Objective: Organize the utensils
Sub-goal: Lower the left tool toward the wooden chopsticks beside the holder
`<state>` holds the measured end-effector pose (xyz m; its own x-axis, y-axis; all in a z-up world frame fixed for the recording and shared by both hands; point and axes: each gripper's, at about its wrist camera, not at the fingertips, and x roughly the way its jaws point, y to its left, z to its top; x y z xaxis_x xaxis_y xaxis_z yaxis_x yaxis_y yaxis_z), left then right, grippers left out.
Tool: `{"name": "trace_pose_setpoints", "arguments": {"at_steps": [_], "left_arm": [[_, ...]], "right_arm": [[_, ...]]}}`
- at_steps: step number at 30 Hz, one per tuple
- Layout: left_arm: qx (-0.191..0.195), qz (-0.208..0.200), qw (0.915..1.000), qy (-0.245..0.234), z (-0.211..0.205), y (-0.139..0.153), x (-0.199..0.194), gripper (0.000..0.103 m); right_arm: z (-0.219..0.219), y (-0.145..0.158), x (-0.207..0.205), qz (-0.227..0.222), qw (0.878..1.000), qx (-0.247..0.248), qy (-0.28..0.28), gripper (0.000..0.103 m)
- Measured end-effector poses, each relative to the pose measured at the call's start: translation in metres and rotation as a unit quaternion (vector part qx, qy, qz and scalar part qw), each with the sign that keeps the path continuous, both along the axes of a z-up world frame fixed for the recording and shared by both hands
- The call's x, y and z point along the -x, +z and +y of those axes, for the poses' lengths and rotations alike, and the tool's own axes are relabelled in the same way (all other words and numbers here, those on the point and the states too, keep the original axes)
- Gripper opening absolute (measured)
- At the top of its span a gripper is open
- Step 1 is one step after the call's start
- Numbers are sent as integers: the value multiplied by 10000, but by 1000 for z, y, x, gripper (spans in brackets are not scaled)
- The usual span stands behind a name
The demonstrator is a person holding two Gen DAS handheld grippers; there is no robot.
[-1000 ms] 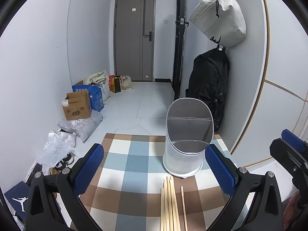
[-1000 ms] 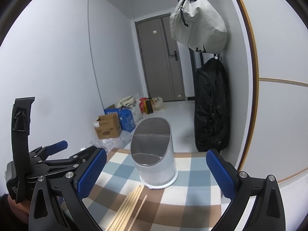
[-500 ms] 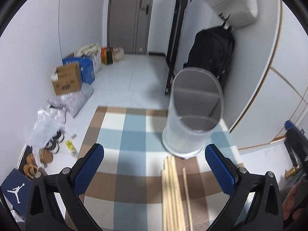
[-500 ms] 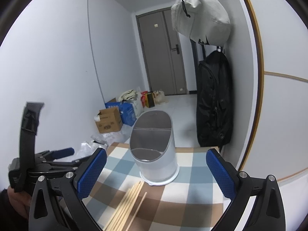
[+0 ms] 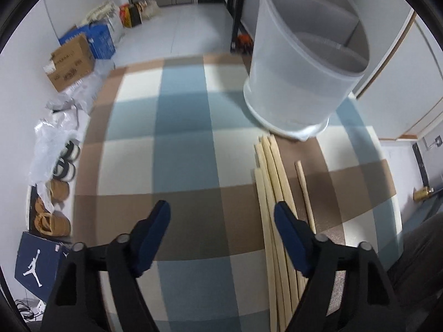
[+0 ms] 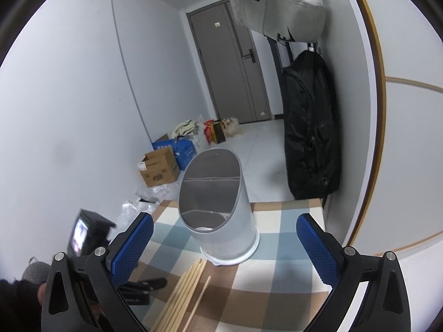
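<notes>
Several pale wooden chopsticks (image 5: 274, 210) lie in a bundle on the checked tablecloth (image 5: 182, 144), with one single chopstick (image 5: 304, 191) just to their right. A white divided utensil holder (image 5: 301, 63) stands upright beyond their tips. My left gripper (image 5: 223, 215) is open, low over the cloth, its right finger (image 5: 290, 240) over the bundle. In the right wrist view the holder (image 6: 221, 215) and the chopsticks (image 6: 185, 293) lie ahead. My right gripper (image 6: 224, 243) is open and empty, held above the cloth.
The table's left edge drops to a floor with cardboard boxes (image 5: 72, 63), plastic bags and shoes (image 5: 52, 215). A black backpack (image 6: 310, 138) and a grey bag (image 6: 277, 2) hang on the right wall. The left gripper's body (image 6: 91, 235) shows at the right view's lower left.
My left gripper has tipped down and moved forward, low over the cloth by the chopsticks, and its jaws have narrowed. My right gripper has barely moved.
</notes>
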<state>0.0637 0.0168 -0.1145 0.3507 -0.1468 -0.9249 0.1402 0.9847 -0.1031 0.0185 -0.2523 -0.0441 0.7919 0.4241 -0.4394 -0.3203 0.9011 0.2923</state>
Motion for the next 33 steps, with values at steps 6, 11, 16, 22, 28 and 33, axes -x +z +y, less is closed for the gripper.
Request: {"name": "trace_pose_setpoints", "arguments": {"at_steps": [6, 11, 16, 22, 28, 33], "left_arm": [[75, 163, 9998, 87, -10, 4, -9, 70], [-62, 255, 9995, 168, -16, 1, -8, 52], [-140, 226, 9996, 70, -17, 9, 3, 39], [-266, 119, 9996, 71, -15, 11, 7, 24], [20, 216, 9996, 206, -11, 7, -8, 24], [301, 278, 9984, 389, 0, 4, -11, 9]], "right_arm": [[-9, -2, -4, 119, 9998, -188, -7, 103], [-16, -2, -4, 165, 9996, -243, -3, 103], [-20, -1, -2, 144, 9995, -264, -10, 103], [-21, -1, -2, 166, 9991, -391, 10, 103], [-17, 1, 0, 105, 9993, -343, 39, 103], [-19, 0, 1, 133, 9991, -404, 25, 103]]}}
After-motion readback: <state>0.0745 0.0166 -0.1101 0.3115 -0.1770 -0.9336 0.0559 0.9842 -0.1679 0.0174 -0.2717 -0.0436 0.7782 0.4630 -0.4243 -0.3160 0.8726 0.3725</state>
